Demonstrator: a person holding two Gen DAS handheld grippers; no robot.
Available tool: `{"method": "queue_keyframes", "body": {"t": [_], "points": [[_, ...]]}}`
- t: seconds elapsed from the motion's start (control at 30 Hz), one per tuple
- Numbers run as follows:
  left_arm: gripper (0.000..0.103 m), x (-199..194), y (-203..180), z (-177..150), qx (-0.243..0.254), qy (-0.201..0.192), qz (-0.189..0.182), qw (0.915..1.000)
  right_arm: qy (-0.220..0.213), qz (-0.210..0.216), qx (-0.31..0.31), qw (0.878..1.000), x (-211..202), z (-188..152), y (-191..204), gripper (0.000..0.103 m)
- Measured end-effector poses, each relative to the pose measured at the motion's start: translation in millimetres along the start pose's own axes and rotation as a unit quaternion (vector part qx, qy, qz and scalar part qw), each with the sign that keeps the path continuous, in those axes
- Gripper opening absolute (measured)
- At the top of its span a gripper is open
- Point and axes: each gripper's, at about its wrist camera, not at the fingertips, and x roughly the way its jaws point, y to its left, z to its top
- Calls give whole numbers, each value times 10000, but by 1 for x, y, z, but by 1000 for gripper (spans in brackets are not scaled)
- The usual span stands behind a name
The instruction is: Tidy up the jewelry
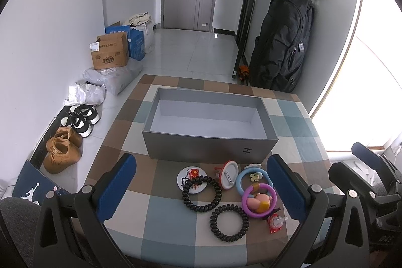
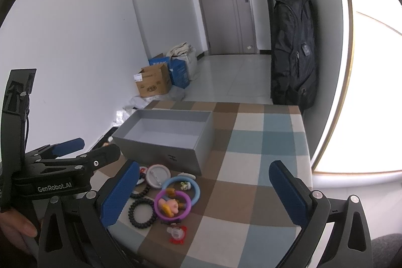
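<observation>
Two black coil hair ties sit closest on the checked tablecloth: one black coil tie lies nearest the table's front edge, and the other coil tie lies just behind it to the left, its far side overlapping a round white badge. Beside them on the right, a purple ring with a pink charm inside overlaps a light blue ring carrying a small flower. A second white badge with red trim leans between the first badge and the blue ring, and a small red clip lies just in front of the purple ring.

Behind this cluster stands an open grey box, nothing visible inside it.

Both claws hang above the near edge of the table, holding nothing. The left gripper has its blue pads wide apart, framing the whole cluster. The right gripper is likewise spread wide, with the trinkets near its left pad.

A black backpack hangs by the far wall, cardboard cartons and shoes line the floor on the left.
</observation>
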Motion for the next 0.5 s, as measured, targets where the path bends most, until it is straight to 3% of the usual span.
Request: {"method": "queue_keyframes", "body": {"t": [0.3,0.5], "points": [[101,0,0,0,0,7,0,10000,100,37,-43,9999,3,-4,3,103],[101,6,-1,-8,13,119,-6,9999,426,247,3,9988,13,-8,2,103]]}}
